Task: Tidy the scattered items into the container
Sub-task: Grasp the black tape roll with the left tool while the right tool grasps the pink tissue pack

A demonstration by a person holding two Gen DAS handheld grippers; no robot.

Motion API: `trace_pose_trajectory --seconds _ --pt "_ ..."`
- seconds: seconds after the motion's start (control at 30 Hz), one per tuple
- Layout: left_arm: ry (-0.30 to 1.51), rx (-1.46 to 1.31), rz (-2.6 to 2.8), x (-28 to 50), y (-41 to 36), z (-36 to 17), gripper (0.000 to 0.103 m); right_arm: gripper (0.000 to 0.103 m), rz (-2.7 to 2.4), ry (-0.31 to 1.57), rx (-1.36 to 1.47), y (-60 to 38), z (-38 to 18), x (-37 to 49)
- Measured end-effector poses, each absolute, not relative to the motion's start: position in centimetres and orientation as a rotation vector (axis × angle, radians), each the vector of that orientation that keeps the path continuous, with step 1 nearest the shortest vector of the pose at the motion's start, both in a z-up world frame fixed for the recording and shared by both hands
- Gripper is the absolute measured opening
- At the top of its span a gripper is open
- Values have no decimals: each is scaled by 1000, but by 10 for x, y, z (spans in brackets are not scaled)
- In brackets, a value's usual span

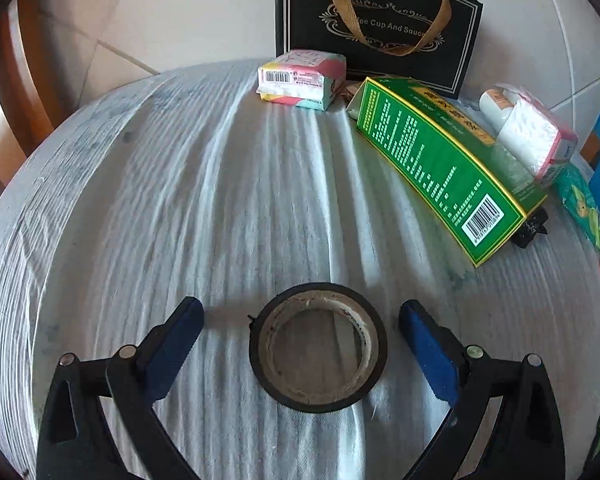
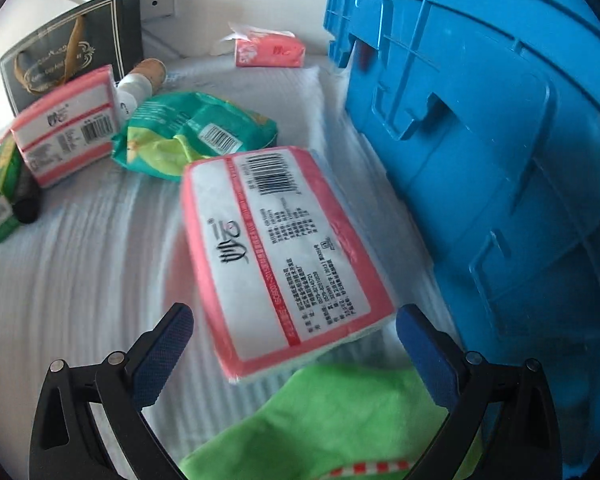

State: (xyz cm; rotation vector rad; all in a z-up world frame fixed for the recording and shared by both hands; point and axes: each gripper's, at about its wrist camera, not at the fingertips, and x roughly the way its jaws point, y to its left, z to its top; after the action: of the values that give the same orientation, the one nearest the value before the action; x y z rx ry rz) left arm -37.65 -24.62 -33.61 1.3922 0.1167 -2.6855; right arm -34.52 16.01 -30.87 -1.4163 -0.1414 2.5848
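Your blue crate (image 2: 492, 160) stands at three o'clock in the right wrist view, its ribbed wall filling that whole side, resting on the pale striped table (image 1: 180, 200). Right in front of your right gripper (image 2: 295, 322), fingers spread wide, lies a pink tissue pack (image 2: 284, 256), label up, barcode toward twelve o'clock; whether the pads touch it, I cannot tell. At six o'clock a green cloth (image 2: 340, 420) sits under the gripper, and the pack's near end overlaps it. Up at ten o'clock: a second pink pack (image 2: 66, 128), a green crinkled packet (image 2: 196, 132) and a white bottle (image 2: 134, 90) lying beside it. A red tissue pack (image 2: 270, 50) sits at twelve o'clock near the wall.

Over to your left gripper (image 1: 301, 312): fingers apart, black tape roll (image 1: 318, 346) lying flat dead centre between them, neither pad touching. At two o'clock, the long green box (image 1: 440, 164); at twelve, a small pastel tissue pack (image 1: 302, 78) in front of the black gift bag (image 1: 376, 24).
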Motion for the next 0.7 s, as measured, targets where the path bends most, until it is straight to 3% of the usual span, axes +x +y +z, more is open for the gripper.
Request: trace_pose_trajectory --seconds 0.4,0.53,0.7 --pt "133 1402 -2656 -345 -232 -334 96 103 2662 -87 -1384 183 -313 -338" --pt "151 1453 -2616 -352 -235 -333 96 103 2651 72 -1537 193 -330 -352" --pt "187 1486 -2553 -364 -239 -334 96 103 2716 10 -1532 182 -333 -347"
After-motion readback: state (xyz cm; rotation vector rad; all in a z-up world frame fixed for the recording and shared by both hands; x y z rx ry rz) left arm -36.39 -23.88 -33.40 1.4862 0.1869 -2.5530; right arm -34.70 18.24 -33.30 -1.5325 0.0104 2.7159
